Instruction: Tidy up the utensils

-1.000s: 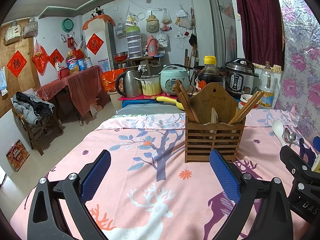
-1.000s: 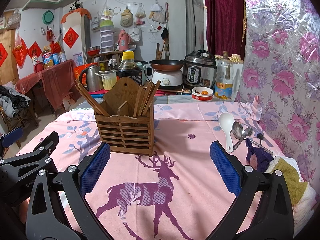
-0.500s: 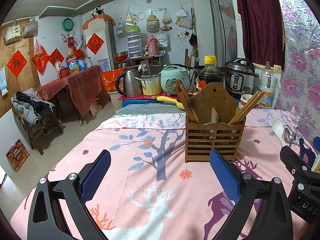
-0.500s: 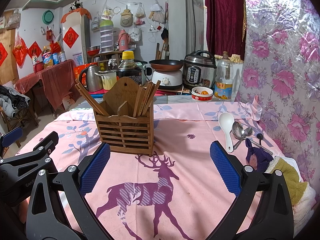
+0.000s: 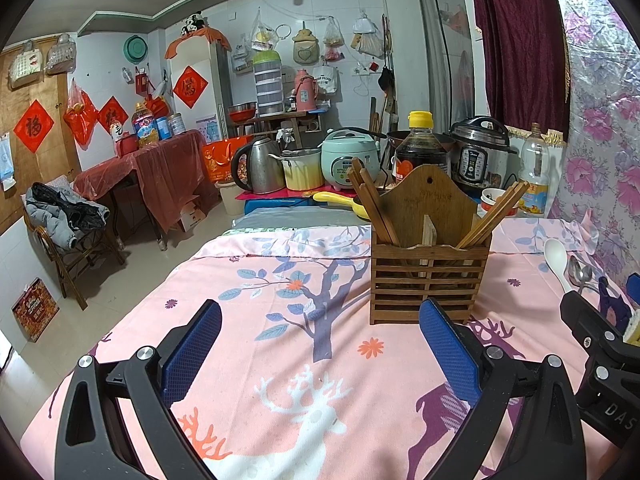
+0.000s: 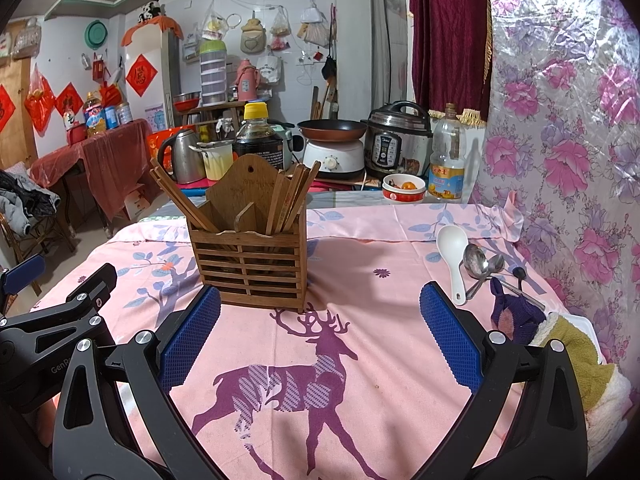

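Note:
A wooden slatted utensil holder (image 5: 429,280) (image 6: 250,264) stands on the pink tablecloth, with wooden chopsticks (image 6: 290,196) leaning in its outer compartments. A white ceramic spoon (image 6: 454,258) and two metal spoons (image 6: 480,264) lie on the cloth to the right of the holder; the white spoon (image 5: 557,258) also shows in the left wrist view. My left gripper (image 5: 320,344) is open and empty, low over the cloth, short of the holder. My right gripper (image 6: 320,332) is open and empty, just in front of the holder, left of the spoons.
A purple and olive cloth bundle (image 6: 560,344) lies at the table's right edge by the floral wall. Beyond the table's far end stand a soy sauce bottle (image 6: 258,140), a pressure cooker (image 6: 398,140), a small bowl (image 6: 404,192) and an oil bottle (image 6: 446,160).

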